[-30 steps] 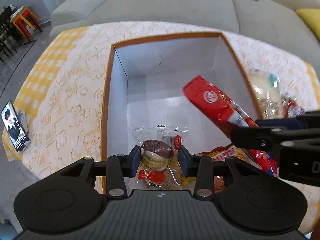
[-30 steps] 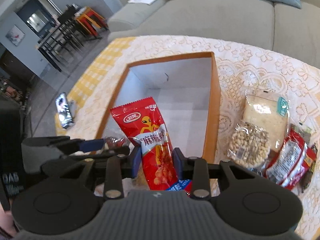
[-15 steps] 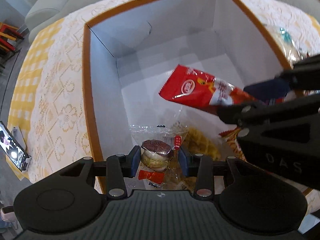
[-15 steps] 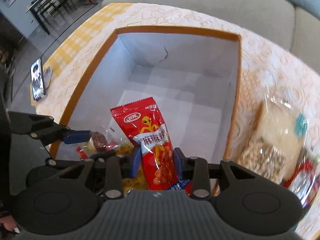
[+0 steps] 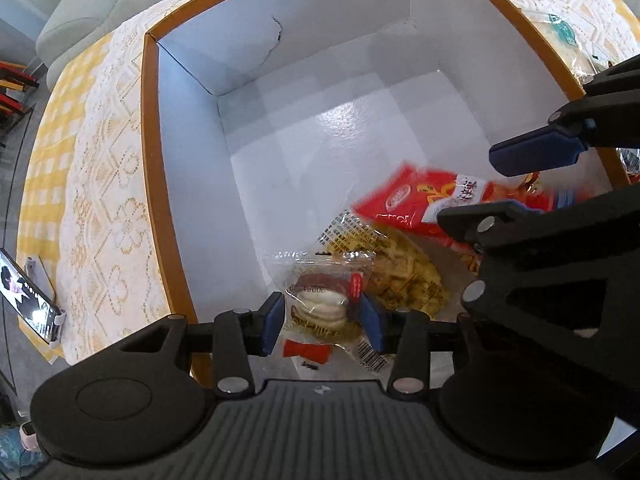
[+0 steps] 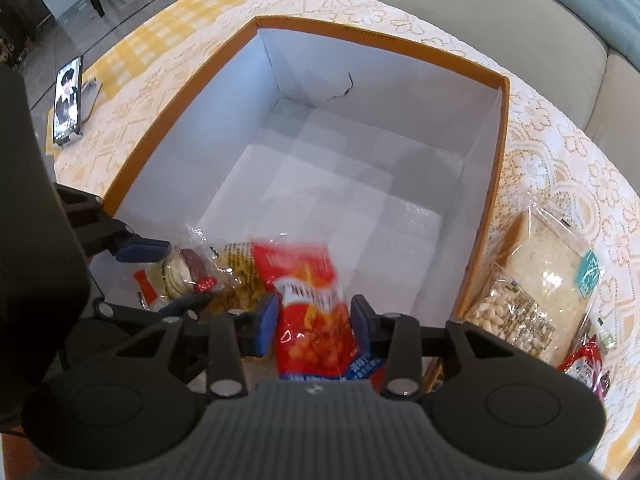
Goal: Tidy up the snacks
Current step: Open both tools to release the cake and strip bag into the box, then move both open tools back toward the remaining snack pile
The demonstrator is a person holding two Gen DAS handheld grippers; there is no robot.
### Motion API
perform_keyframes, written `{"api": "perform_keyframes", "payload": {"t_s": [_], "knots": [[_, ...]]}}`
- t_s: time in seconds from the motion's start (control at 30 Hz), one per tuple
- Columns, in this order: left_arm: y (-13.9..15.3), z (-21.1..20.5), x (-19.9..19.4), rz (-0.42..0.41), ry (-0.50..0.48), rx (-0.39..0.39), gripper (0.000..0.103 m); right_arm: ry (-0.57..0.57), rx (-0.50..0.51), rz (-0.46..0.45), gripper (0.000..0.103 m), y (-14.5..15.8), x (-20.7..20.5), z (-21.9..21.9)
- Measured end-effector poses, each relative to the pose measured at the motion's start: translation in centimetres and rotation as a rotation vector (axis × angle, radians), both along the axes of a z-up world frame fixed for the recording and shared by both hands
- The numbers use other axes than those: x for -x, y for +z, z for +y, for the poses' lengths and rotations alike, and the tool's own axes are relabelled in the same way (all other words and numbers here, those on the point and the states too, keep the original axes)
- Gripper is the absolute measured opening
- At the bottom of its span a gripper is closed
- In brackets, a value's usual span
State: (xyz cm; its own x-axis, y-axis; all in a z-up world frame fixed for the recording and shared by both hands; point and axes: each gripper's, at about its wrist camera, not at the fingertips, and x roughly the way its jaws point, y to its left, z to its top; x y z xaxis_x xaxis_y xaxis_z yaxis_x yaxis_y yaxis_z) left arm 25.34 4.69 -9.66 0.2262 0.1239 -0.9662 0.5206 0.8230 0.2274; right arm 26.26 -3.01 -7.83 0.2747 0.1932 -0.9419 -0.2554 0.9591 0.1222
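Inside the box (image 5: 152,168), at its 6 o'clock end, the left gripper (image 5: 323,322) is opening around the wrapped cake (image 5: 320,304), and the right gripper (image 6: 314,322) is opening around the blurred red packet (image 6: 308,300), pads clear of both.

From my seat the red snack packet (image 6: 306,304) smears with motion blur in both wrist views, so I cannot read its print. Its lower end is hidden behind my right gripper's (image 6: 314,324) body. The yellow snack bag (image 5: 404,276) is partly covered by the clear-wrapped cake (image 5: 324,304) and the red packet. The red wrappers (image 6: 586,364) on the table are cut by the picture's curved edge. The phone (image 5: 24,300) screen is too small to make out.
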Motion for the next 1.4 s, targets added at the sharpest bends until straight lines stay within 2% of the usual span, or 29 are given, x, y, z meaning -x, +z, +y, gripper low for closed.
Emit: {"api": "perform_keyframes", "payload": {"t_s": [0.2,0.47,0.6,0.77,0.9,1.2,1.4], "knots": [[1.2,0.4,0.4,-0.043,0.013,0.013,0.056,-0.002,-0.01,-0.003,0.041,0.4,0.3,-0.2],[4.1,-0.4,2.1,-0.121,-0.005,0.028,0.056,-0.022,-0.034,-0.08,0.043,2.9,2.0,-1.6],[5.8,-1.3,3.7,-0.17,-0.015,0.055,0.056,-0.044,-0.038,-0.13,0.043,4.5,3.7,-3.0],[7.9,-3.0,6.4,-0.273,-0.028,0.093,0.056,-0.078,-0.034,-0.212,0.044,6.5,6.8,-5.2],[9.4,-4.3,8.7,-0.334,-0.025,0.153,0.056,-0.113,-0.018,-0.283,0.044,7.7,9.9,-7.3],[10.0,-6.8,12.6,-0.342,0.029,0.275,0.056,-0.187,0.002,-0.356,0.048,8.2,16.3,-11.4],[9.4,-8.4,15.2,-0.355,-0.003,0.337,0.056,-0.262,0.011,-0.419,0.054,6.7,20.5,-13.9]]}}
